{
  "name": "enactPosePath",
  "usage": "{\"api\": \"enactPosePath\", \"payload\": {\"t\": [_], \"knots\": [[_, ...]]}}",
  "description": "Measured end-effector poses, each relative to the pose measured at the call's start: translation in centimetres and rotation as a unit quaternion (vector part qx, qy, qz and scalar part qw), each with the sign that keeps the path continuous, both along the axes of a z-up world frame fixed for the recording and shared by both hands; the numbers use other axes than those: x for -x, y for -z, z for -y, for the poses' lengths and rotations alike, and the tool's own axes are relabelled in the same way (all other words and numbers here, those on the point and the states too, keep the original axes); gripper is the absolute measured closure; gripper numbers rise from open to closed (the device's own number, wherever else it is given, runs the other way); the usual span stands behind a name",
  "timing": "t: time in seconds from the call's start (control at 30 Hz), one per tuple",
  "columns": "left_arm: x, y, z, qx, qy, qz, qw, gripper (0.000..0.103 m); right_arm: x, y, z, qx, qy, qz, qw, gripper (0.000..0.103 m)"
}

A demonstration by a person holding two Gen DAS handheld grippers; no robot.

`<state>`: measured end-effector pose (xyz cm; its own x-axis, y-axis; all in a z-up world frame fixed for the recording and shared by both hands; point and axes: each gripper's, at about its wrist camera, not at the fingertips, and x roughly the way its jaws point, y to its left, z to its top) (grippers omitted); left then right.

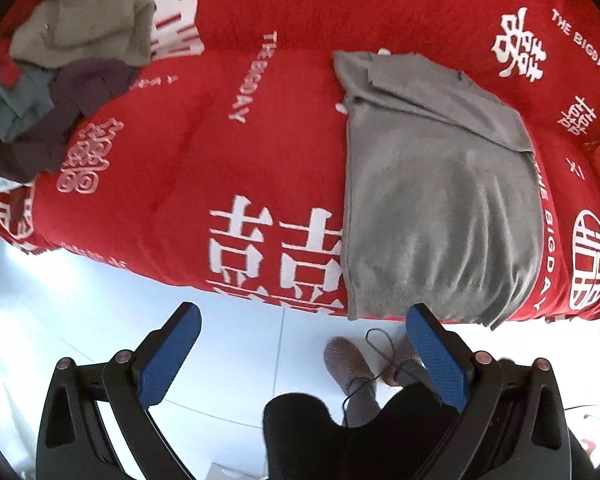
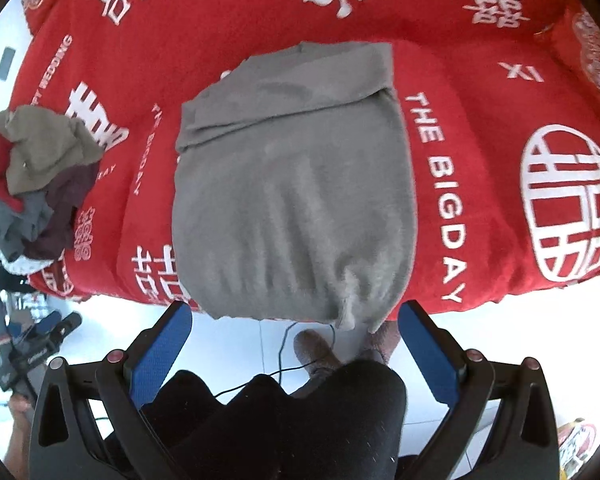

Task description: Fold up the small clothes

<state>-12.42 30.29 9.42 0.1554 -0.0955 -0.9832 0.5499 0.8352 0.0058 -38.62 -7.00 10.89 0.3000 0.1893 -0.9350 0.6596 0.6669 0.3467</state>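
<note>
A grey knit garment [image 1: 440, 184] lies partly folded on the red bed cover [image 1: 220, 152], its hem hanging over the near edge; it also shows in the right wrist view [image 2: 292, 200]. My left gripper [image 1: 302, 314] is open and empty, held above the floor just before the bed edge, left of the garment's hem. My right gripper [image 2: 294, 312] is open and empty, at the hem's lower edge, not holding it.
A pile of unfolded clothes [image 1: 60, 72] in olive, maroon, grey and red lies at the cover's far left, and also shows in the right wrist view [image 2: 36, 184]. White tiled floor [image 1: 228, 352], a cable and the person's slippered feet [image 1: 350, 360] lie below.
</note>
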Motion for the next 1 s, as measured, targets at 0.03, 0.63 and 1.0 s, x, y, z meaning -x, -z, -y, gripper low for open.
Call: {"api": "enactPosePath", "payload": {"t": [0.03, 0.63, 1.0], "knots": [[-0.1, 1.1, 0.5, 0.003, 0.000, -0.009, 1.0000, 0.000, -0.1, 0.7, 0.0, -0.002, -0.005, -0.005, 1.000, 0.001], [1.6, 19.8, 5.4, 0.035, 0.068, -0.118, 0.9901, 0.000, 4.6, 21.4, 1.5, -0.127, -0.061, -0.091, 0.986, 0.019], [1.6, 20.2, 7.5, 0.082, 0.097, -0.162, 0.9787, 0.000, 2.8, 22.7, 1.1, -0.174, -0.098, -0.028, 0.979, 0.019]]}}
